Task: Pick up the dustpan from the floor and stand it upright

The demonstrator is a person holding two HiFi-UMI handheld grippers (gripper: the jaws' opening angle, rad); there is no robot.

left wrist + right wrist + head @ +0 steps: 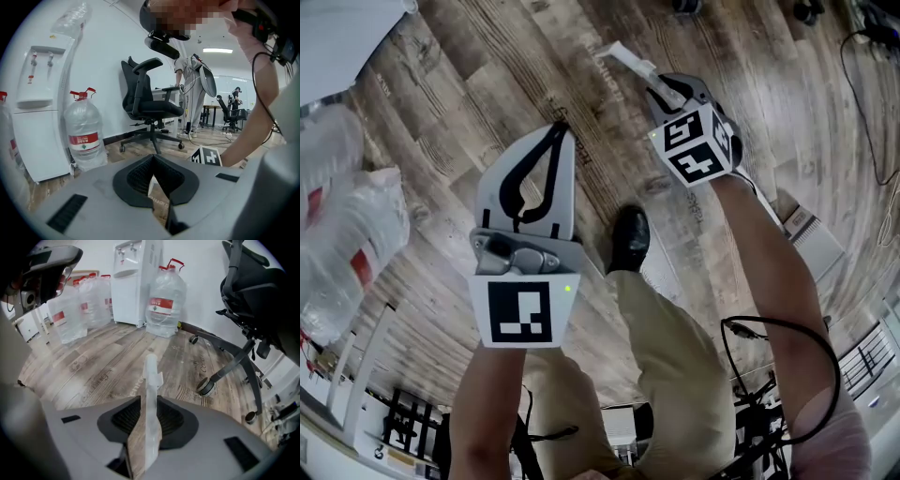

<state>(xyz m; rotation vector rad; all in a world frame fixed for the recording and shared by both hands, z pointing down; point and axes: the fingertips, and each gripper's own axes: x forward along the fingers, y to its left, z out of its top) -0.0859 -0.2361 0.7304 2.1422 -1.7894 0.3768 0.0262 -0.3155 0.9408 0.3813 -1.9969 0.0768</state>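
Right hand-held gripper pinches the dustpan handle (edge-on in its view).

Left gripper sits at centre left of the head view, its jaws closed together with nothing between them. The right gripper, upper centre, has its jaws clamped on a thin white piece. Both bare forearms reach up from the lower edge

No legible text, bottle label print blurred
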